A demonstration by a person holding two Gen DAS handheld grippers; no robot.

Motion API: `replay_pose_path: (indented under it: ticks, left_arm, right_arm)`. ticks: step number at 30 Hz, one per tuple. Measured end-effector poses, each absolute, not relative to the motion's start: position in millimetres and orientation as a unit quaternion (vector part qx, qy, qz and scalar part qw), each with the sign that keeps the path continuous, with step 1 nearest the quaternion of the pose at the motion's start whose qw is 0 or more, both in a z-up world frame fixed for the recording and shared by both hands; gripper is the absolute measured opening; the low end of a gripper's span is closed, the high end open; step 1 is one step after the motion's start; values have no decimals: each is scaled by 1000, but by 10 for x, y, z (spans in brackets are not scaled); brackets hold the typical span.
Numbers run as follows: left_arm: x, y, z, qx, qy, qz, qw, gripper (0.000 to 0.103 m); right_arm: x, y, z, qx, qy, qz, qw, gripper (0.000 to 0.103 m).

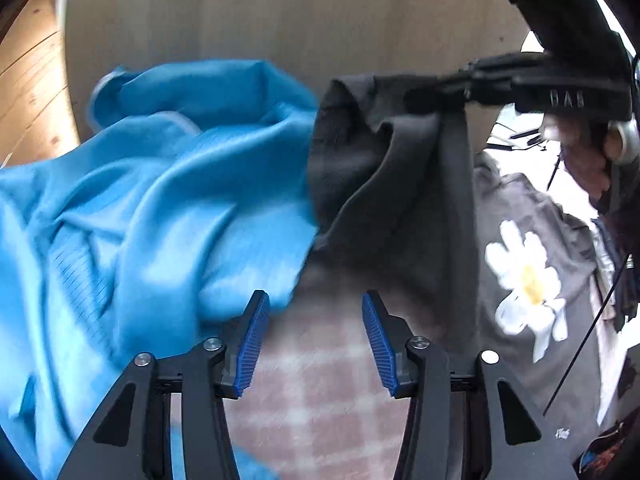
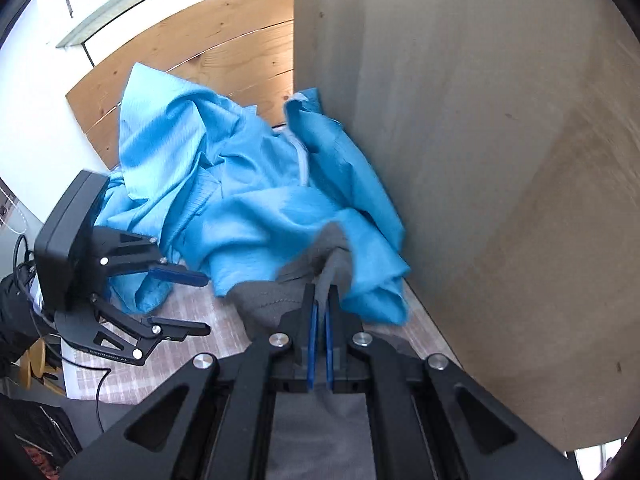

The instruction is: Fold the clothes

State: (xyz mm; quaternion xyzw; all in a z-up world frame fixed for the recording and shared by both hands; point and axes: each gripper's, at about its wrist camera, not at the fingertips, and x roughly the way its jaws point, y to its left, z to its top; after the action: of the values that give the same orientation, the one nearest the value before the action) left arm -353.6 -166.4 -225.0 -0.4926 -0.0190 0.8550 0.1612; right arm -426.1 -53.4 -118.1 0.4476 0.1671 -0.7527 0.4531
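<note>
Grey garment (image 2: 276,300) pinched in right gripper (image 2: 322,312), beside blue garment (image 2: 240,200).

Both fisheye views ride close above the checked cloth (image 1: 320,392), each looking steeply down along its own fingers toward the far plywood panel (image 2: 480,160), the left one from the left, the right one from the right, sharing the blue garment (image 1: 160,200) and the grey garment (image 2: 272,300).
</note>
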Motion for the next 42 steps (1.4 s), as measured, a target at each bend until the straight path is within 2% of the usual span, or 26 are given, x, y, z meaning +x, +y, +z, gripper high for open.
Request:
replay_pose_path:
  ticks: [8, 17, 18, 19, 21, 28, 32, 33, 35, 38, 40, 42]
  left_arm:
    - [-3911, -1414, -2380, -487, -2, 854, 183, 47]
    - [-3766, -1394, -2155, -465, 35, 844, 264, 50]
    - [-3755, -1368, -2158, -471, 38, 838, 273, 46]
    - [-3839, -1322, -2173, -475, 40, 834, 279, 30]
    - [-3851, -1280, -2186, -489, 41, 822, 289, 4]
    - [-3160, -1565, -1659, -421, 48, 856, 296, 3]
    - [-3293, -1898, -1508, -426, 39, 860, 277, 3]
    - [-3266, -1920, -1514, -431, 45, 860, 270, 3]
    - [-3231, -1962, -1667, -461, 57, 850, 249, 3]
    - [-3370, -1870, -2122, -542, 80, 814, 191, 3]
    - [-3396, -1921, -2244, -557, 68, 808, 180, 3]
    - [-3410, -1897, -2279, -551, 60, 814, 175, 4]
  right_arm:
    - [-4272, -427, -1198, 454, 157, -752, 451, 3]
    - [-4295, -359, -1167, 459, 149, -754, 447, 3]
    - [-4295, -356, -1164, 459, 147, -754, 447, 3]
    - [-4294, -357, -1165, 460, 145, -753, 448, 3]
    - [-4291, -350, -1173, 462, 143, -755, 442, 4]
    - [-4267, -437, -1138, 451, 106, -762, 453, 4]
    - [-4291, -613, -1155, 443, 92, -773, 445, 4]
    - [-4302, -664, -1186, 446, 87, -772, 445, 6]
    - [-4337, -763, -1283, 462, 109, -774, 419, 34]
    - [-4404, -778, -1345, 473, 114, -779, 396, 35]
    - [-4469, -691, -1304, 474, 84, -775, 409, 35]
    - [-4479, -686, -1272, 468, 91, -774, 416, 35]
